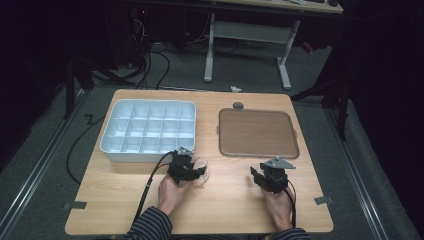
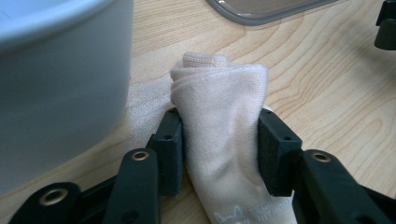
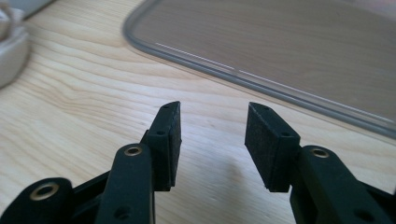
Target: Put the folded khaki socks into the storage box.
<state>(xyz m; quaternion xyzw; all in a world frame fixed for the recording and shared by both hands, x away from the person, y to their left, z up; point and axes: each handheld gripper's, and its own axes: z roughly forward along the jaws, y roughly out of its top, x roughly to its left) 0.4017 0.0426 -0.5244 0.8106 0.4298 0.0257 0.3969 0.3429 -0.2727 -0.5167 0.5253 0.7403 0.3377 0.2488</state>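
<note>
1. There is one rolled sock [image 2: 219, 116], pale cream, and my left gripper [image 2: 219, 140] has it: my fingers [image 2: 170, 149] press its sides, clenched on the fabric. It lies on the counter [image 1: 225, 200] just in front of the near wall of the white tray, in the high view at [image 1: 200, 172].
2. My right gripper [image 3: 212, 140] is released, its fingers [image 3: 268, 144] apart with bare wood between them and nothing touching the pads. In the high view it sits at [image 1: 270, 177], well apart from the left one.
3. I count one white compartment tray [image 1: 115, 150], divided into a grid of small cells, on the far left half of the counter. One flat lid [image 1: 257, 132], clear with a raised rim, lies on the far right half.
4. One small dark round thing [image 1: 238, 105] sits just beyond the lid's far edge; too small to tell what it is.
5. The tray's wall [image 2: 60, 84] rises just beside the sock on my left gripper's side, close against my left finger. The lid's rim [image 3: 196, 58] runs across just ahead of my right fingers.
6. Open wood lies between my two grippers and along the near edge of the counter. A strip of bare wood also separates tray and lid.
</note>
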